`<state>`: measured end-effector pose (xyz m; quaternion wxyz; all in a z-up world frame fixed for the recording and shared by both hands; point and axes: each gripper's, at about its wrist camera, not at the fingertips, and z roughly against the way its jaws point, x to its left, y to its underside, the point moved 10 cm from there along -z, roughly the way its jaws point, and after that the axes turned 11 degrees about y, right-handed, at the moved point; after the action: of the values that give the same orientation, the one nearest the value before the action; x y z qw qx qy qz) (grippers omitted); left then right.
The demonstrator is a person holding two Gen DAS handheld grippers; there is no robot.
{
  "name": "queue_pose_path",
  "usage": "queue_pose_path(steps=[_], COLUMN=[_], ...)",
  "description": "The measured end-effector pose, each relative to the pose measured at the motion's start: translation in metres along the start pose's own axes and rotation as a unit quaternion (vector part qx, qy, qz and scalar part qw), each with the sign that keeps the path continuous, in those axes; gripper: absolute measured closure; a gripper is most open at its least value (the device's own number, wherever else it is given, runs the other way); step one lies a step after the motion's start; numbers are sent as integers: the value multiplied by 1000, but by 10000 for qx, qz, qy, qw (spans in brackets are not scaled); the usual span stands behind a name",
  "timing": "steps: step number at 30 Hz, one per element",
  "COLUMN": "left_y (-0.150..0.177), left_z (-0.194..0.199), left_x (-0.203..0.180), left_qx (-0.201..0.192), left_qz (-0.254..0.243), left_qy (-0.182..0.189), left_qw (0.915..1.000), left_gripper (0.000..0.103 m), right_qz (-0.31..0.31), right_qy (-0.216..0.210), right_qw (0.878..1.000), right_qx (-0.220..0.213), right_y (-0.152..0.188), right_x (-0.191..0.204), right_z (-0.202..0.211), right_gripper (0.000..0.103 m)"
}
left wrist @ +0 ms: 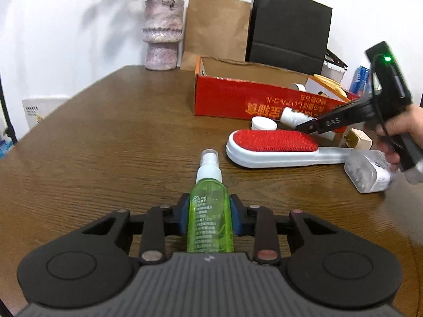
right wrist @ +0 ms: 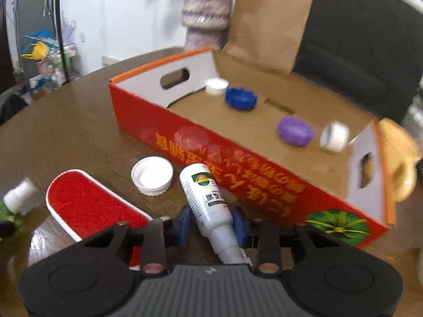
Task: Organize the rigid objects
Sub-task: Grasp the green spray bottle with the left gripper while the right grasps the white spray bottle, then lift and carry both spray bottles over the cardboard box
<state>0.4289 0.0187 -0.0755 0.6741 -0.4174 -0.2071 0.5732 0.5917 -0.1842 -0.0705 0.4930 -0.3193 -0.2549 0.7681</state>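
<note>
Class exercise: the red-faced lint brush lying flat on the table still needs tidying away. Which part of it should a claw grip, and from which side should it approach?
Grip the lint brush by its narrow white handle, closing across the handle's width from above. The head is broad and flat, probably too wide for the jaws, while the handle is slim. The clear container sits right against the handle's end, so a grip nearer the head looks safer.

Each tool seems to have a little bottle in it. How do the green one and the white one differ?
The green spray bottle is see-through, while the white bottle is opaque with a printed label. The green spray bottle points its nozzle away from the left tool; the white bottle lies skewed in the right tool, neck toward the camera. Both are small and sit between blue pads.
</note>
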Motion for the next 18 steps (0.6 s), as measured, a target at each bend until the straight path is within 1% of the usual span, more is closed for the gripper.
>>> queue_pose_path(steps=[2,6,8,10,12,15,18], left_y=[-5,-26,-38,-51,-58,-60,-54], left_z=[12,36,50,67,81,88,97], left_x=[-3,-14,-25,-40,-56,-77,-92], left_qx=[-206,-659,-951,-1316,-1589,-1643,-1753], left_qz=[-54,-62,-115,-209,-301,-349,-360], left_qy=[-175,-280,-356,-426,-383,-147,-60], left_qw=[9996,9974,9948,9902,9861,9857,9838], left_gripper=[72,72,72,72,72,72,72], right_qz=[-148,-198,-299,-413,-542,-809,-1088], right_qy=[48,390,501,688,829,925,943], right_qw=[9997,9962,9927,9867,9802,9717,9653], right_qx=[-202,-754,-1053,-1413,-1716,-2016,-2180], right_y=[1,5,9,15,23,42,66], right_x=[-4,-11,-15,-19,-25,-28,-23], right_z=[23,80,114,152,182,217,238], right_gripper=[73,74,76,76,76,76,76])
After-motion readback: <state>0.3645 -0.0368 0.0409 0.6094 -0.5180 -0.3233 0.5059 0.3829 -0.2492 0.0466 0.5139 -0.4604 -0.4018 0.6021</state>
